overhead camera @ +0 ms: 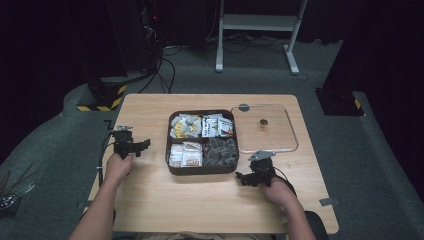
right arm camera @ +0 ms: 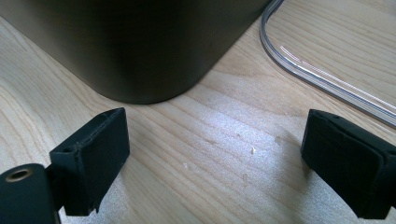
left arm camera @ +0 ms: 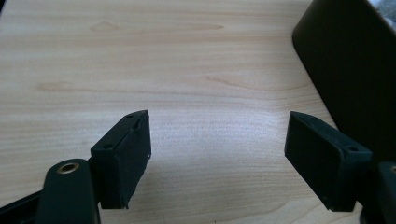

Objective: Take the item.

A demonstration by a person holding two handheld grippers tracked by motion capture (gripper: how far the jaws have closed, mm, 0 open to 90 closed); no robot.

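Snack tray between left tongs and right tongs, both spread, empty.

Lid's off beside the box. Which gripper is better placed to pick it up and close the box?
Right, probably. The right gripper sits open just below the clear lid's near edge, by the box's right corner. The left gripper, also open, is on the box's far side from the lid.
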